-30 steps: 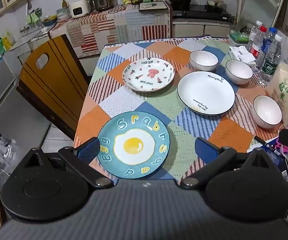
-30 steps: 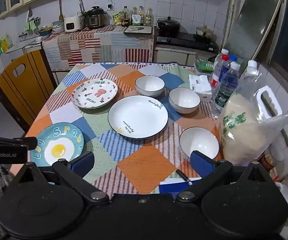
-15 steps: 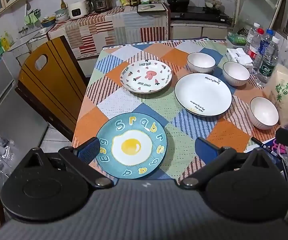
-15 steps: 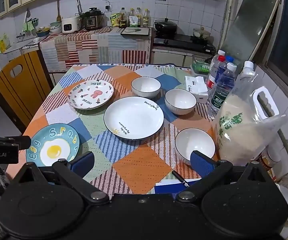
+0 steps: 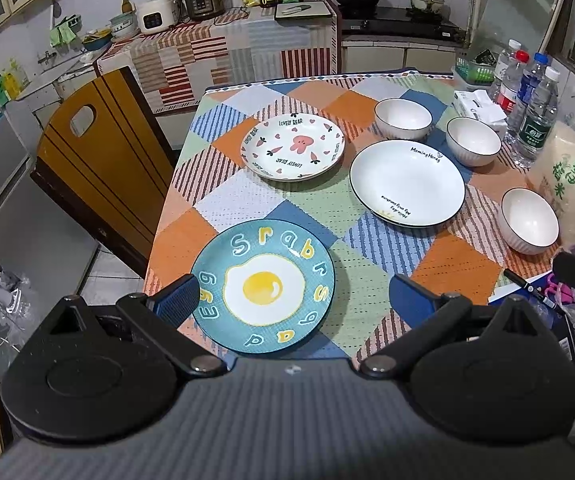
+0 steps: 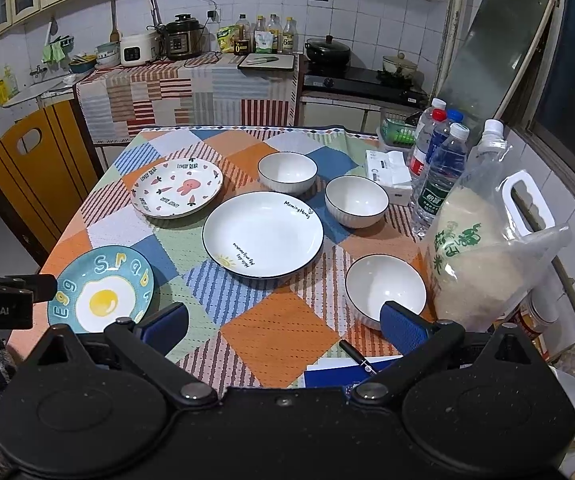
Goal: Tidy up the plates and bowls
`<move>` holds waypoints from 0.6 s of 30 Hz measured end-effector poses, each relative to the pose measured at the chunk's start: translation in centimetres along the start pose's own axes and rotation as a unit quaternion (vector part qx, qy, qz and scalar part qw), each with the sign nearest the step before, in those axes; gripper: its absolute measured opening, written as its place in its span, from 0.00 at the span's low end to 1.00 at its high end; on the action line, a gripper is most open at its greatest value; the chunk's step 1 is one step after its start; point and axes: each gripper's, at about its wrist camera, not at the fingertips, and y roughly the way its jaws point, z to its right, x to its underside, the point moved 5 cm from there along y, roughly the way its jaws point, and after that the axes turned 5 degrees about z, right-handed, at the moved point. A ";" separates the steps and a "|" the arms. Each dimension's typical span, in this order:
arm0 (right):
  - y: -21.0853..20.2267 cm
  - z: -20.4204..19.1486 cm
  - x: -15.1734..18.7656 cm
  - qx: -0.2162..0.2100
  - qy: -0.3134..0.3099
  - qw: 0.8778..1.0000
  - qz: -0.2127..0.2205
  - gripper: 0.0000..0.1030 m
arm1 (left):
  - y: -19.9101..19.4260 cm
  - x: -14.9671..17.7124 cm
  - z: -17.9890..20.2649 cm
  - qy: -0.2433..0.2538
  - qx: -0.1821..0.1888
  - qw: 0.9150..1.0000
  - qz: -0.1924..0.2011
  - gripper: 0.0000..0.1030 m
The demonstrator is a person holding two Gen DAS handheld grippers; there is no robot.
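Note:
A teal egg plate (image 5: 263,286) (image 6: 101,294) lies at the table's near left. A white rabbit plate (image 5: 292,146) (image 6: 176,193) lies behind it. A large white plate (image 5: 406,182) (image 6: 262,234) lies mid-table. Three white bowls stand apart: far (image 5: 402,118) (image 6: 287,172), right (image 5: 473,141) (image 6: 356,201), near right (image 5: 529,221) (image 6: 384,290). My left gripper (image 5: 293,294) is open and empty above the egg plate's near edge. My right gripper (image 6: 283,324) is open and empty above the table's near edge, its right finger by the near bowl.
Water bottles (image 6: 441,168), a tissue box (image 6: 389,174) and a bag of rice (image 6: 483,248) stand along the table's right side. A pen (image 6: 357,356) lies on a blue book at the near edge. A wooden chair (image 5: 99,168) stands left of the table.
Both grippers have drawn back and risen slightly, so the table looks a little further away. Nothing on the table has moved.

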 end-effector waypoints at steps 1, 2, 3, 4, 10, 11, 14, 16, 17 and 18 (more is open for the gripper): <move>0.0 0.0 0.0 0.000 0.000 1.000 0.000 1.00 | 0.0 0.0 0.0 0.000 0.000 1.000 0.000 1.00; 0.0 0.0 0.0 0.001 0.000 1.000 0.000 1.00 | 0.0 0.0 0.0 0.000 0.000 1.000 0.000 1.00; 0.0 0.0 0.0 0.000 0.000 1.000 0.000 1.00 | 0.0 0.0 0.0 0.000 0.000 1.000 0.000 1.00; 0.0 0.0 0.0 0.000 0.000 1.000 0.000 1.00 | 0.0 0.0 0.0 0.000 0.000 1.000 0.000 1.00; 0.0 0.1 0.0 0.003 0.002 1.000 -0.001 1.00 | -0.2 0.1 0.1 0.003 0.000 1.000 -0.003 1.00; 0.1 0.1 0.1 0.004 0.003 1.000 -0.001 1.00 | -0.2 0.1 0.1 0.002 0.001 1.000 -0.002 1.00; 0.2 0.1 0.3 0.011 0.003 1.000 -0.005 1.00 | -0.3 0.1 0.1 0.002 0.002 1.000 -0.003 1.00; 0.1 0.2 0.4 0.012 0.002 1.000 -0.005 1.00 | -0.4 0.1 0.0 0.002 0.001 1.000 -0.002 1.00; 0.2 0.2 0.4 0.011 0.002 1.000 -0.005 1.00 | -0.4 0.1 0.0 0.001 0.001 1.000 -0.002 1.00; 0.1 0.1 0.4 0.012 0.002 1.000 -0.004 1.00 | -0.4 0.1 0.0 0.001 0.001 1.000 -0.002 1.00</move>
